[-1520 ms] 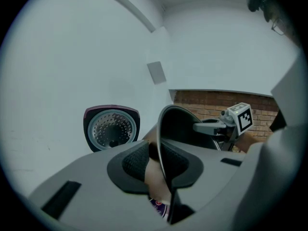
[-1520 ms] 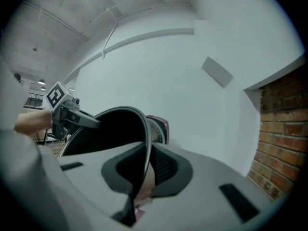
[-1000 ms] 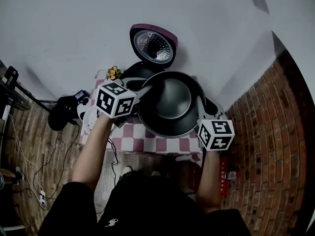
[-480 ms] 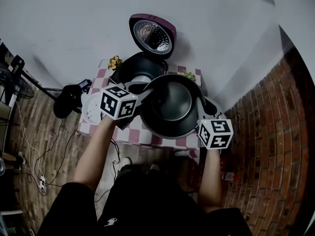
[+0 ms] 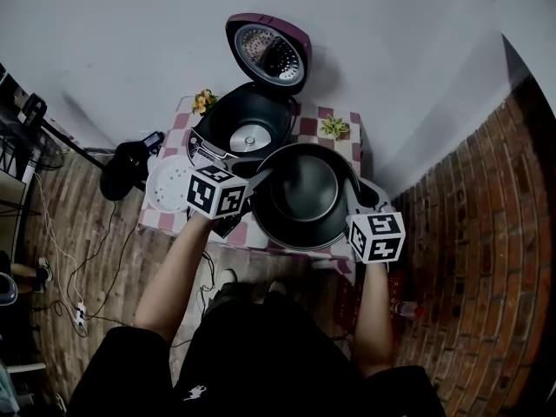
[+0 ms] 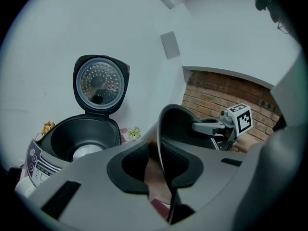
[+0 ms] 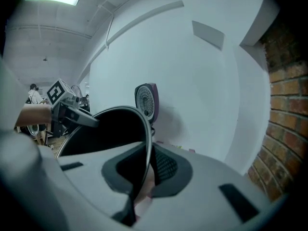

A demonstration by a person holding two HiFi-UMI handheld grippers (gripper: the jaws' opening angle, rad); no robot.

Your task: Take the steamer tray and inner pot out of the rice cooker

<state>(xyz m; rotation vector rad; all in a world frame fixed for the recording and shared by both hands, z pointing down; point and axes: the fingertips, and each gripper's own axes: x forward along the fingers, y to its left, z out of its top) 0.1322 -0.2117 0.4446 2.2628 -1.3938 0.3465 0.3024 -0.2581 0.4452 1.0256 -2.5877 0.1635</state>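
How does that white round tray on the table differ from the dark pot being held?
The steamer tray is white, the inner pot dark. The tray is flat with holes, the pot a deep bowl. The tray lies free on the table; the pot's rim is clamped by the left gripper and right gripper. Both are round and out of the rice cooker.

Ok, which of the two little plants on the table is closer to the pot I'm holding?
The green plant, just beyond the rim of the inner pot; the yellow-flowered plant sits left of the rice cooker.
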